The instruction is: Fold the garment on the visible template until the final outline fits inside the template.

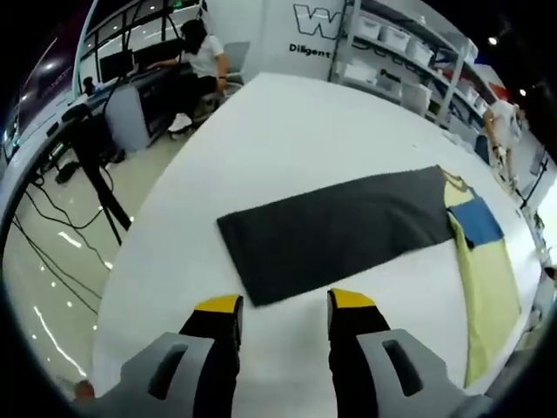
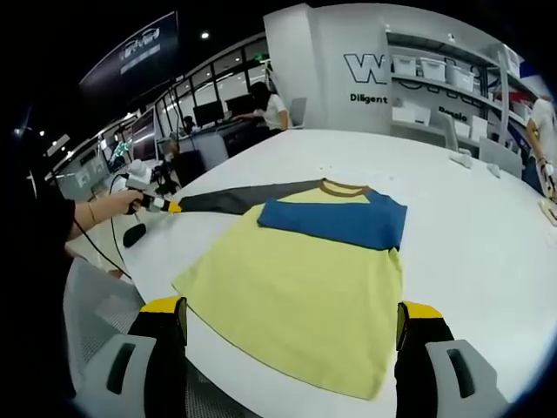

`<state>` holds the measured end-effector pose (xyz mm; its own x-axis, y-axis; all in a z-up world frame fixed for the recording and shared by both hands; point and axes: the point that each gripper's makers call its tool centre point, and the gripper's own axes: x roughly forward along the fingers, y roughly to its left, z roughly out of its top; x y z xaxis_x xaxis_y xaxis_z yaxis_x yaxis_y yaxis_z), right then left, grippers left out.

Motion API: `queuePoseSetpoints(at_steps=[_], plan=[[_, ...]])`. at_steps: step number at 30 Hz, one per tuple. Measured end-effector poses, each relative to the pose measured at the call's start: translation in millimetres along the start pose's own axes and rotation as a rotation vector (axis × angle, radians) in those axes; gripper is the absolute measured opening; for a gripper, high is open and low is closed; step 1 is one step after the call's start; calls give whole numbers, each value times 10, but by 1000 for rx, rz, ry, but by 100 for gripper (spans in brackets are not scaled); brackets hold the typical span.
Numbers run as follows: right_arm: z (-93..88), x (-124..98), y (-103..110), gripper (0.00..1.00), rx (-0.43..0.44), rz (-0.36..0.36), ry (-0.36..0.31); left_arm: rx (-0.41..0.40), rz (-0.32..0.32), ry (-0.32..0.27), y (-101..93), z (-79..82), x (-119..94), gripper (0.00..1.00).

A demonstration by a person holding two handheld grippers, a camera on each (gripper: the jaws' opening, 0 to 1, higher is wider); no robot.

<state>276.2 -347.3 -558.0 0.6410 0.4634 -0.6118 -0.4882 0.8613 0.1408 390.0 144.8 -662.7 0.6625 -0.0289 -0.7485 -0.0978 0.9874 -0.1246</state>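
White surface (image 1: 287,131) in an open office, a shirt (image 2: 305,279) spread flat on it.
Left view: spread left tongs (image 1: 285,306) over the gray sleeve (image 1: 339,231). Right view: right tongs (image 2: 291,322) spread wide at the yellow hem, blue sleeve (image 2: 335,222) folded across the chest.

A broad white worktop (image 1: 287,131) stretches toward metal shelving (image 1: 409,52) stacked with white bins (image 2: 435,68). At left, a seated person (image 1: 202,54) in a white shirt works at a desk with monitors (image 2: 209,111), while black cables (image 1: 52,218) trail across the glossy floor beside a tripod (image 1: 91,165).
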Motion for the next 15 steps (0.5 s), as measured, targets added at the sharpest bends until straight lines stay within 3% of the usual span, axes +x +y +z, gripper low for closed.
queuePoseSetpoints(at_steps=[13,15], plan=[[-33,11,-10,99,-9,-6,11,-16,51,3,67,21,44,15],[-40,12,-15,99,-14,-9,15,16,88,26,118,1,53,11]])
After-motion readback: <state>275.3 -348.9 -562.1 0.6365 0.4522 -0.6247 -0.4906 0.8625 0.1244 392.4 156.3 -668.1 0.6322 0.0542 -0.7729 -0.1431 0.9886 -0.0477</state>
